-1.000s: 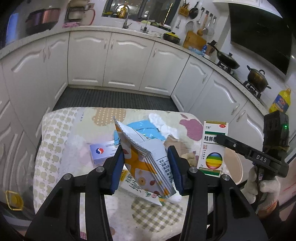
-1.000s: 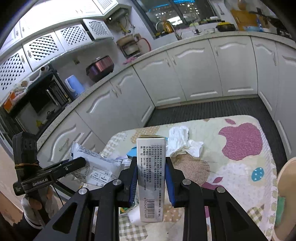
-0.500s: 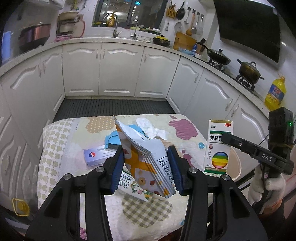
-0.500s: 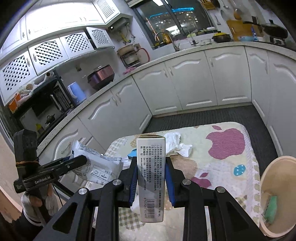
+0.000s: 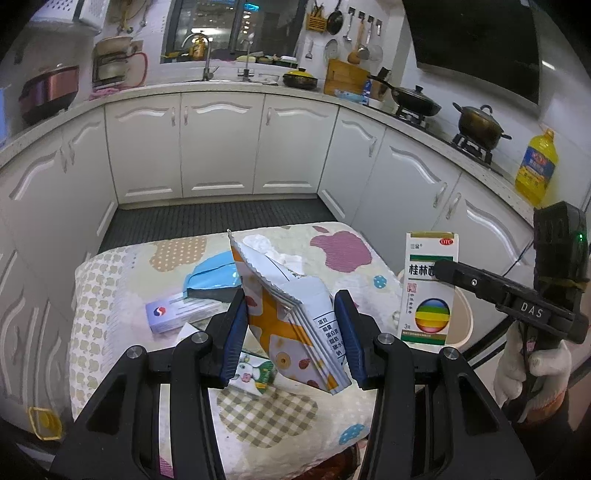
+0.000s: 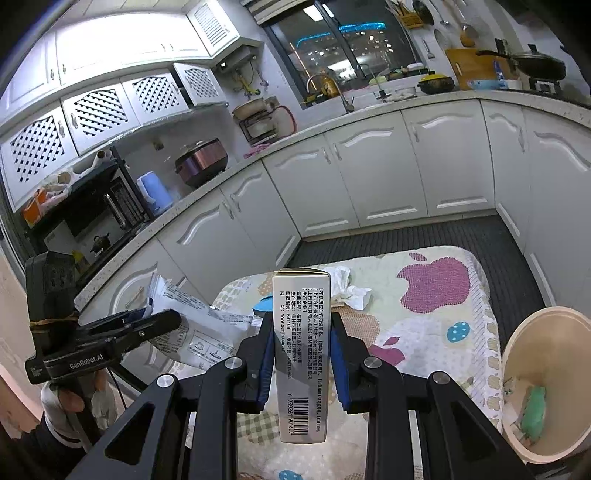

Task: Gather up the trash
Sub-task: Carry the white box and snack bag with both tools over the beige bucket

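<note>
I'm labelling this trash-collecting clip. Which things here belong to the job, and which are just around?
Job: snack bag in left gripper; medicine box in right gripper; bin; crumpled tissue; small carton.

Around: oil bottle; kettle; wok.

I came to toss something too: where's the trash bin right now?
In the right wrist view, the beige bin stands at lower right, beside the patterned table's right edge, with some green trash already inside.

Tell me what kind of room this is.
A home kitchen, most likely: white cabinets under a counter with a sink tap, pots on a gas stove, and utensils hanging on the wall.
</note>
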